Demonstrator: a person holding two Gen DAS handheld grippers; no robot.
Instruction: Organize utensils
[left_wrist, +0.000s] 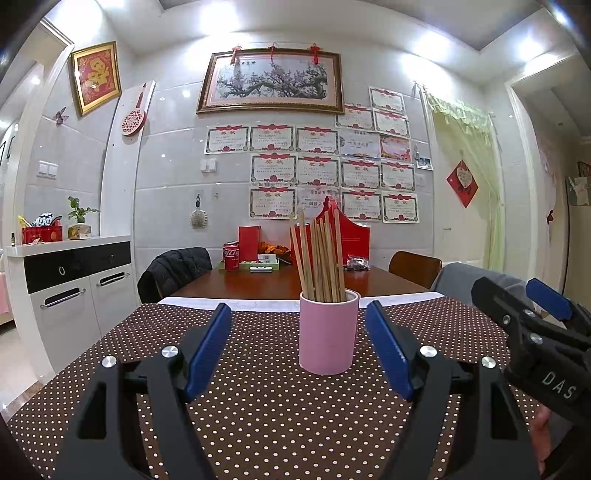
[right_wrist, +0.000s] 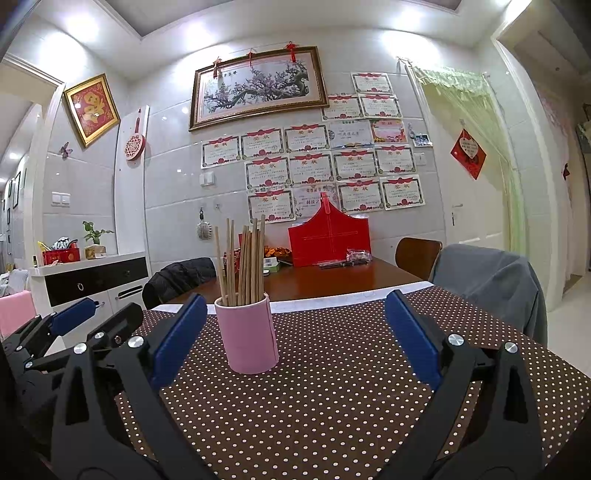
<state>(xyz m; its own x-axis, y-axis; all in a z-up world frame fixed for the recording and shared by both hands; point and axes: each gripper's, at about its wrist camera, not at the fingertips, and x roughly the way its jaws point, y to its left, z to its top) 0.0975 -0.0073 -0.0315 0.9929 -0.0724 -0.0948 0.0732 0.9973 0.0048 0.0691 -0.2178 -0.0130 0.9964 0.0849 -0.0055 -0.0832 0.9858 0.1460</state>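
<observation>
A dining table (left_wrist: 258, 424), its near half covered by one brown cloth with white polka dots (right_wrist: 332, 406), fills the foreground of a tiled room, with three chairs drawn up around it: one draped in a black jacket (left_wrist: 177, 267), one in a grey garment (right_wrist: 491, 280), and one bare wooden chair (left_wrist: 415, 266) at the far right corner. One framed blossom painting (left_wrist: 271, 82) hangs above rows of red-trimmed certificates (left_wrist: 317, 168). On the far bare wood stand one red gift bag (right_wrist: 329, 240) and one red soda can (left_wrist: 231, 256).

Near the middle of the cloth stands one pink cup (left_wrist: 328, 332), upright, holding a bundle of wooden chopsticks (left_wrist: 319, 258), roughly ten, though overlap prevents an exact count.

Two grippers face the cup. The left gripper (left_wrist: 298, 350) is spread wide, its two blue pads (left_wrist: 208, 350) flanking the cup without touching it. The right gripper (right_wrist: 295, 332) is likewise spread, empty, with the cup just inside its left finger.
</observation>
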